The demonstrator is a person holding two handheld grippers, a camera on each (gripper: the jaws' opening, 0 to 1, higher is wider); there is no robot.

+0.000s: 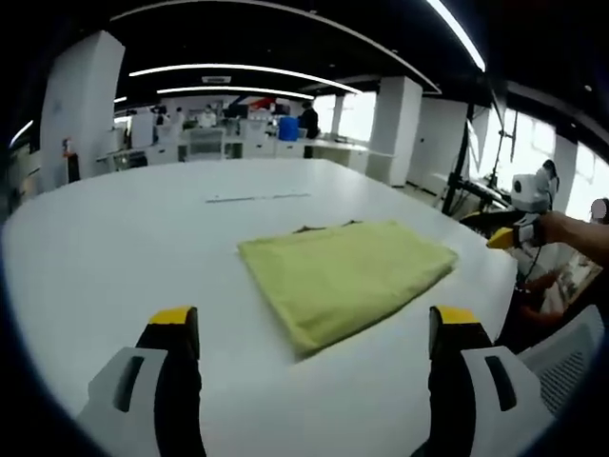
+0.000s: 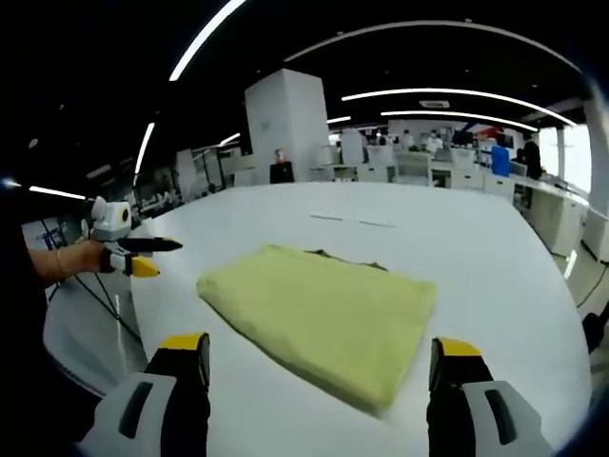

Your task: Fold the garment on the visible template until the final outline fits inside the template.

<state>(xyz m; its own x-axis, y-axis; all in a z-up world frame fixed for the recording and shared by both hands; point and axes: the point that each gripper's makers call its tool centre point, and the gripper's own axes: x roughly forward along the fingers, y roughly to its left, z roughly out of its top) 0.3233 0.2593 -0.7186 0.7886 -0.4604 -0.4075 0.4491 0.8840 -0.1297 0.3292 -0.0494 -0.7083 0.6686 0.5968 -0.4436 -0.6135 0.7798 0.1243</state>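
- Two jaws of my left gripper (image 1: 314,333) rise from the bottom of the left gripper view, spread wide with nothing between them; the folded garment (image 1: 347,276) lies on the table beyond them, in the middle of the frame and a little right of centre, well apart from both tips.
- In the right gripper view, my right gripper (image 2: 319,357) is just as wide and just as empty, and the garment (image 2: 328,319) sits in the centre of the frame above the gap, its nearest corner dipping towards the right-hand jaw without touching it.
- Each jaw has a yellow tip over a black finger and a pale grey housing (hard, smooth plastic by the look of it).
- The garment is a yellow-green cloth, soft and matte, folded into a flat, roughly four-sided slab with a thicker rolled edge on its near side.
- A thin dark sliver peeks out along its far edge; I cannot tell what that is.
- The table (image 1: 124,248) is white, smooth and slightly glossy, with a rounded rim, and a faint thin line (image 1: 257,198) marks its surface beyond the cloth.
- At the right edge of the left gripper view, my other tool shows held off the table's rim; at the left edge of the right gripper view, the opposite one shows likewise.
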